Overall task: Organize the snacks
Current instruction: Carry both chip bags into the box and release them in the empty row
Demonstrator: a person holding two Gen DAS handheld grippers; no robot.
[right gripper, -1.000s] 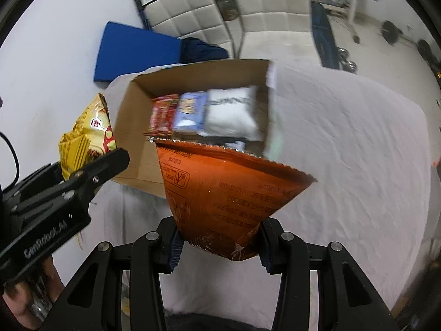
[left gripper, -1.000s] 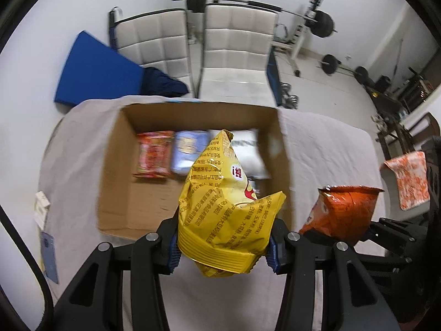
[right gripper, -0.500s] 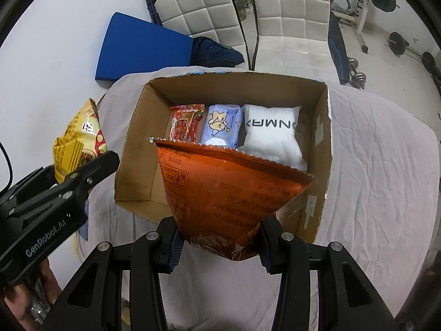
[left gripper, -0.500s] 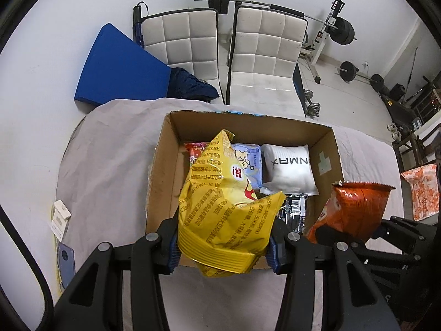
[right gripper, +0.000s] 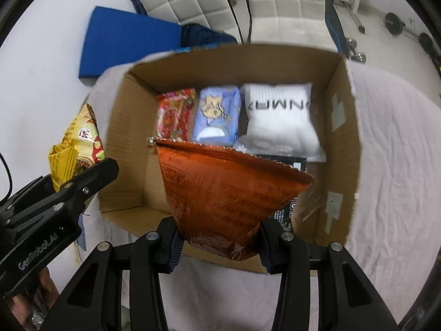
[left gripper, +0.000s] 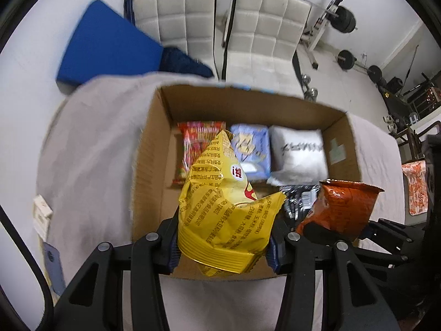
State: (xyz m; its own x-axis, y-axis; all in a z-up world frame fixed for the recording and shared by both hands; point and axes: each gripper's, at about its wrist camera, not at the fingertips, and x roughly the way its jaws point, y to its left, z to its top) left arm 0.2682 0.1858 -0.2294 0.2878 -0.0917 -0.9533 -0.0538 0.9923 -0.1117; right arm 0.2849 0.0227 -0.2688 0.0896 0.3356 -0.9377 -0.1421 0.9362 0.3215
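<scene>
The left gripper [left gripper: 223, 248] is clamping a crinkled yellow foil snack bag [left gripper: 228, 215] by its lower end, pads pressing on both sides, and the bag is standing up ahead of the fingers. The right gripper [right gripper: 220, 244] is pinching a glossy orange foil snack bag [right gripper: 228, 193] the same way, with its serrated top edge fanning out beyond the fingertips.

Just ahead of and below both grippers, an open brown cardboard box [right gripper: 129, 127] is sitting on a table draped in a pale grey cloth [right gripper: 391, 165]. At the box's far wall, beyond the fingertips, three packs are lying side by side: a red printed snack packet [right gripper: 173, 115] on the left, a light blue packet with a cartoon figure [right gripper: 215, 115] in the middle, and a white pillow-shaped pack with dark lettering [right gripper: 278, 118] on the right. Nearer the right gripper, under the orange bag, a dark packet [right gripper: 292, 165] is partly showing; its full outline is hidden.

So the far row looks filled, and the near part of the box, especially the bare floor to the left in front of the left gripper, is waiting to be used. Both held bags are hanging over the near rim and are not yet set down, so by my reading placing them is what is left here. Whether more snacks are waiting elsewhere cannot be told. Seen from the left wrist, the right gripper and its orange bag are sitting just to the right.
</scene>
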